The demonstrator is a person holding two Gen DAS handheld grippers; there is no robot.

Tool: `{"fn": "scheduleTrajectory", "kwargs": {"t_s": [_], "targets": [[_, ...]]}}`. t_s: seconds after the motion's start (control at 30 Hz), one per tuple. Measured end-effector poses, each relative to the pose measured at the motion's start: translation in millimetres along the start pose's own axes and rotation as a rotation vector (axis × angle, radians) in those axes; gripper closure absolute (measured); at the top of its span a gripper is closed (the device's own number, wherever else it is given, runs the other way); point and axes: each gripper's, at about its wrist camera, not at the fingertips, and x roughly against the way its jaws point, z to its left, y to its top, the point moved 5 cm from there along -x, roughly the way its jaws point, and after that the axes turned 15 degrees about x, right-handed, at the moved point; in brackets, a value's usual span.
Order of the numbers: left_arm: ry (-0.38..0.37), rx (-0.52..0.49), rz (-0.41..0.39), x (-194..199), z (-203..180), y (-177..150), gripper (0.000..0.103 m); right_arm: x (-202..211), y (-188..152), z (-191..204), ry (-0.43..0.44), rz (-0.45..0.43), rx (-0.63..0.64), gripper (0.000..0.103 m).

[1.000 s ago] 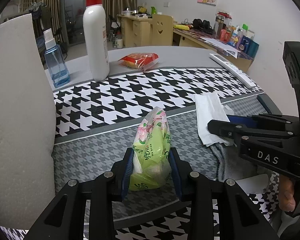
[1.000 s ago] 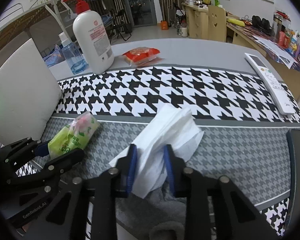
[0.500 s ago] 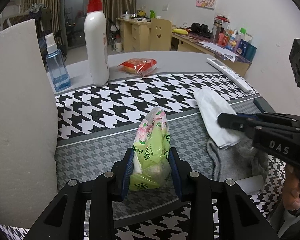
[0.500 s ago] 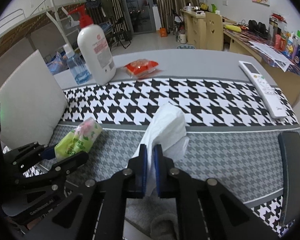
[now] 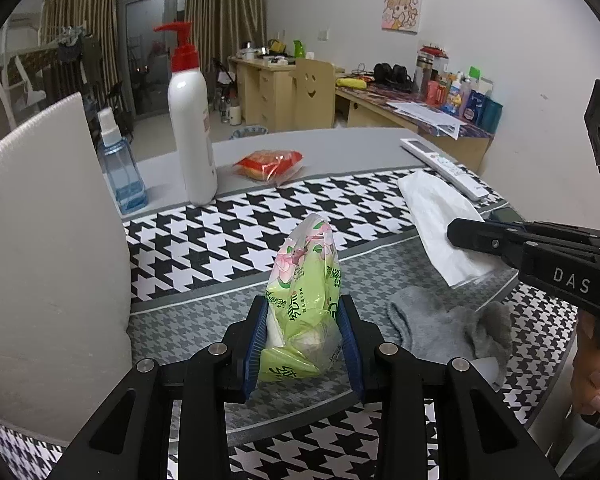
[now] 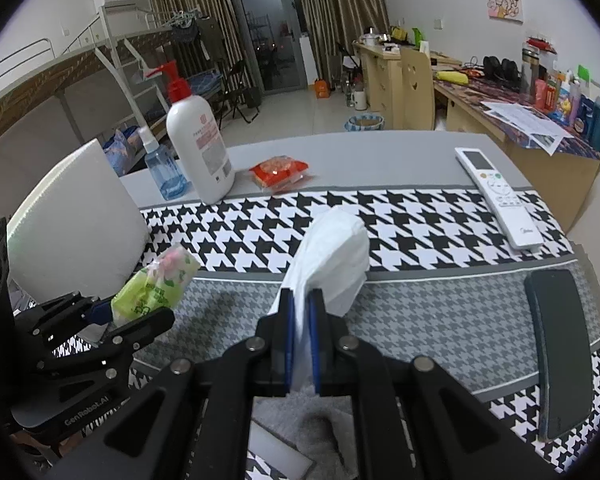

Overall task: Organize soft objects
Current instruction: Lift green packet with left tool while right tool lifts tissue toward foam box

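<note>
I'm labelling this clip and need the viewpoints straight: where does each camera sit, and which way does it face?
Left wrist: on the left gripper, looking along its fingers, shut on the green tissue pack; right gripper and a bit of hand at right.
Right wrist: on the right gripper, fingers shut on the white tissue; left gripper at left.
Both show the lotion bottle and remote.

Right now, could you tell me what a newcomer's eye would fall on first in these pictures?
Probably the green tissue pack clamped in the left gripper, low in the foreground above the houndstooth mat. Next, the white tissue pinched upright in the right gripper. Behind them, the tall white pump bottle with its red top stands at the mat's far edge.
</note>
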Motion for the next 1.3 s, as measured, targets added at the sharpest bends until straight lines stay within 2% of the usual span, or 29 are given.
{"fn": "scheduleTrajectory", "kwargs": {"t_s": [1.3], "targets": [[-0.008, -0.054, -0.189, 77, -8, 15, 0.066, 65, 10, 23, -0.037, -0.170, 0.040, 0.093]]}}
